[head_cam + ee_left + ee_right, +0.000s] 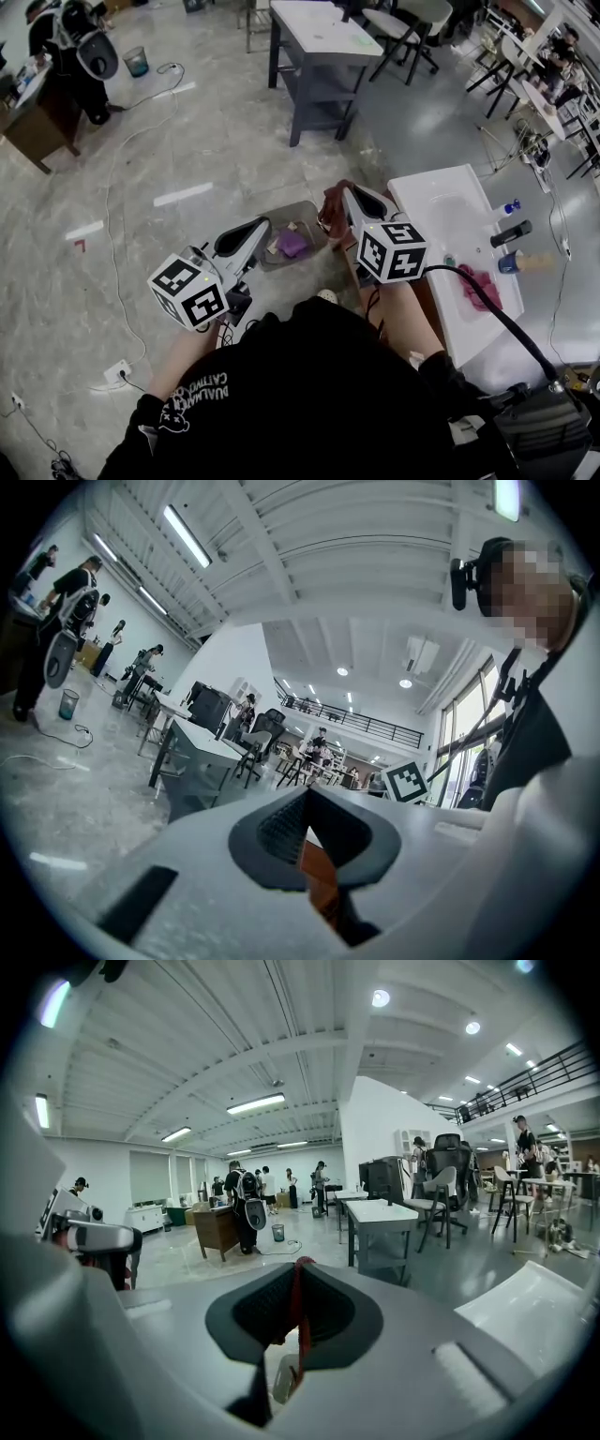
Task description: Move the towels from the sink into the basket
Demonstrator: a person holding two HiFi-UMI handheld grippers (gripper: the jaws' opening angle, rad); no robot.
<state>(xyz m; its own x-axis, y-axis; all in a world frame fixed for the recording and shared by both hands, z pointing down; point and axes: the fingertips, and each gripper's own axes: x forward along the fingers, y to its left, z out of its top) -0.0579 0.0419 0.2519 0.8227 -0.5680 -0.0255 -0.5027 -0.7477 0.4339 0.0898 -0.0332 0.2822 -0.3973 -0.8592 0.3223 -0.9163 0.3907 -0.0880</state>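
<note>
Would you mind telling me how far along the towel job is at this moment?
Done: a purple towel already lies in the basket on the floor. In hand: the right gripper is shut on a reddish towel, held just beside the basket; the left gripper has its jaws together near the basket's rim. Left: a pink towel lies in the sink.

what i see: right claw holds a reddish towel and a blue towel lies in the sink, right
The head view shows a pink towel, not a blue one, in the sink. The right claw does hold a reddish towel.
</note>
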